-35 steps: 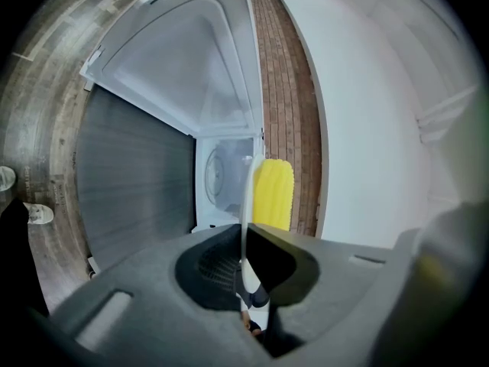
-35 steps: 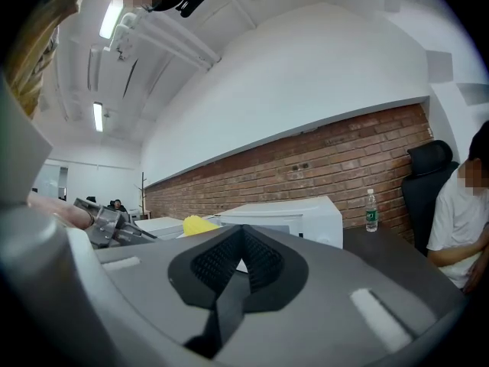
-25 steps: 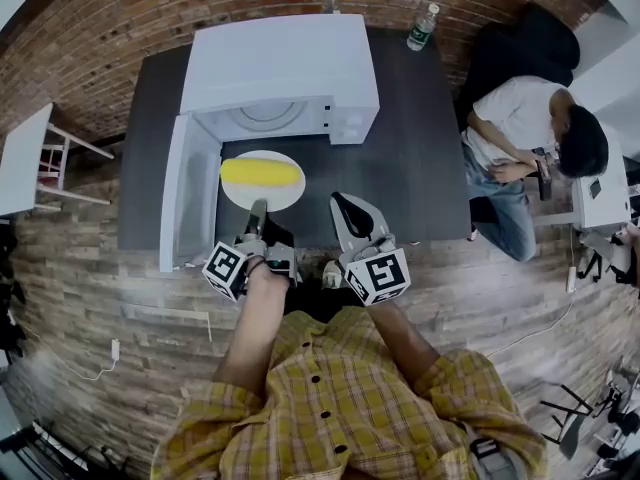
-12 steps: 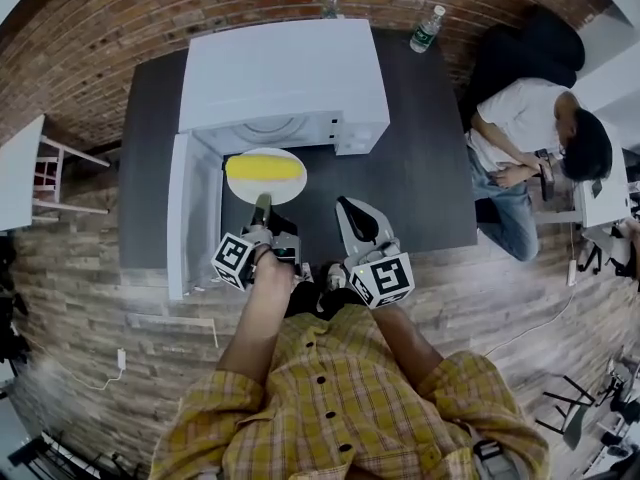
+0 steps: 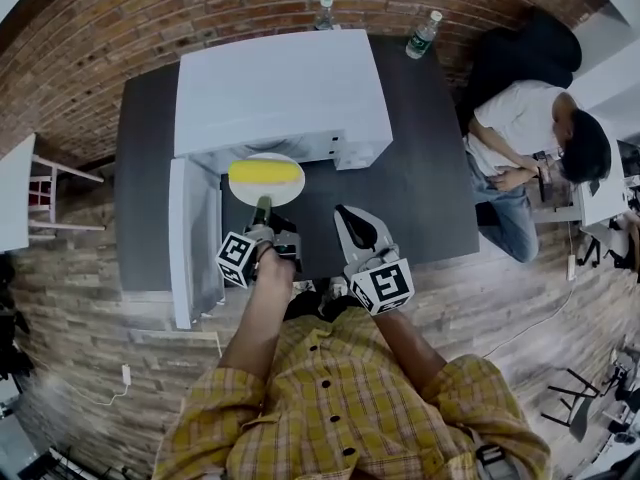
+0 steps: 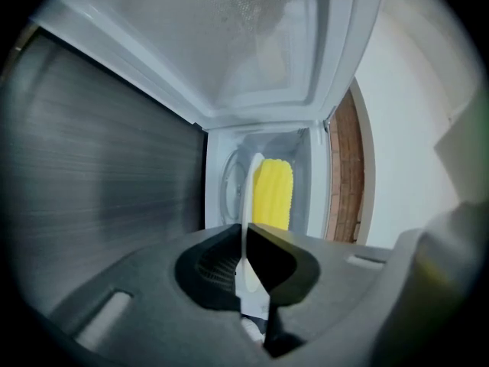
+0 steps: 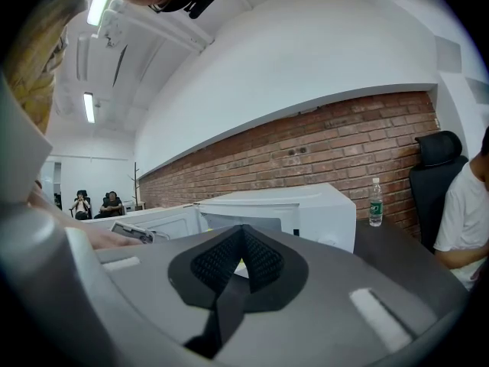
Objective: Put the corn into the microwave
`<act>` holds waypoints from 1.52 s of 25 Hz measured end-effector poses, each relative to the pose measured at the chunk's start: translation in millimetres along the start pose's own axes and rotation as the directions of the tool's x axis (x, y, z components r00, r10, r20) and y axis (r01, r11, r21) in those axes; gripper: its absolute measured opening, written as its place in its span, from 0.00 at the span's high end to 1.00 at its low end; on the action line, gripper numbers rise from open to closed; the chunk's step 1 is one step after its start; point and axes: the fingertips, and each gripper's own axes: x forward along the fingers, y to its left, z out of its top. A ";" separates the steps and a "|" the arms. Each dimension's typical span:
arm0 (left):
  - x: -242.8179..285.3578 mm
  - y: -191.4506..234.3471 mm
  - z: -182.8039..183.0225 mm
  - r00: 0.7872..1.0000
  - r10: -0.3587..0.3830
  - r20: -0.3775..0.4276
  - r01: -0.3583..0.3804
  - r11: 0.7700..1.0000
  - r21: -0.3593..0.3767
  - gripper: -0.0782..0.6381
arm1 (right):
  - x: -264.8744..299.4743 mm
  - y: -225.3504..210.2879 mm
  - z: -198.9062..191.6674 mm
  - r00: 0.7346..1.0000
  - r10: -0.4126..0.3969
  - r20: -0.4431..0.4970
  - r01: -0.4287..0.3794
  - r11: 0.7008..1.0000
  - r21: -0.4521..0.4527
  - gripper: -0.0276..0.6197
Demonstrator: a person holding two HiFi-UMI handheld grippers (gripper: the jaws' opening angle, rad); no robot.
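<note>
A yellow corn cob (image 5: 264,172) lies on a white plate (image 5: 268,194) at the mouth of the white microwave (image 5: 280,83). The microwave's door (image 5: 195,233) hangs open to the left. My left gripper (image 5: 262,206) is shut on the plate's near rim. In the left gripper view the picture is rolled on its side. There the plate (image 6: 249,205) shows edge-on between the closed jaws of the left gripper (image 6: 246,239), with the corn (image 6: 273,193) in front of the microwave's cavity (image 6: 226,176). My right gripper (image 5: 345,216) hangs shut and empty to the right; its own view shows the right gripper (image 7: 243,239) facing the microwave (image 7: 306,209).
The microwave stands on a dark table (image 5: 425,183). Two water bottles (image 5: 422,30) stand at the table's back edge. A person (image 5: 525,128) sits at the right beside a black chair (image 5: 520,53). Part of a white table (image 5: 12,193) shows at the left.
The left gripper has carried the plate with the corn forward and a little down, up to the microwave's opening. The right gripper has also drifted forward, still shut.
</note>
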 end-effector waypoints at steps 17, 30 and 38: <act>62.1 35.1 21.2 0.994 0.106 -0.014 -0.106 0.994 0.038 0.87 | 31.8 -14.7 -8.5 0.998 -0.046 -0.050 0.045 0.999 -0.020 0.95; 92.9 37.8 30.0 0.990 0.142 -0.019 -0.141 0.989 0.051 0.87 | 46.2 -19.1 -9.1 0.996 -0.077 -0.050 0.077 0.997 -0.006 0.95; 105.0 33.0 29.4 0.986 0.165 -0.009 -0.165 0.986 0.024 0.87 | 45.1 -26.1 -6.4 0.994 -0.102 -0.043 0.102 0.995 0.001 0.95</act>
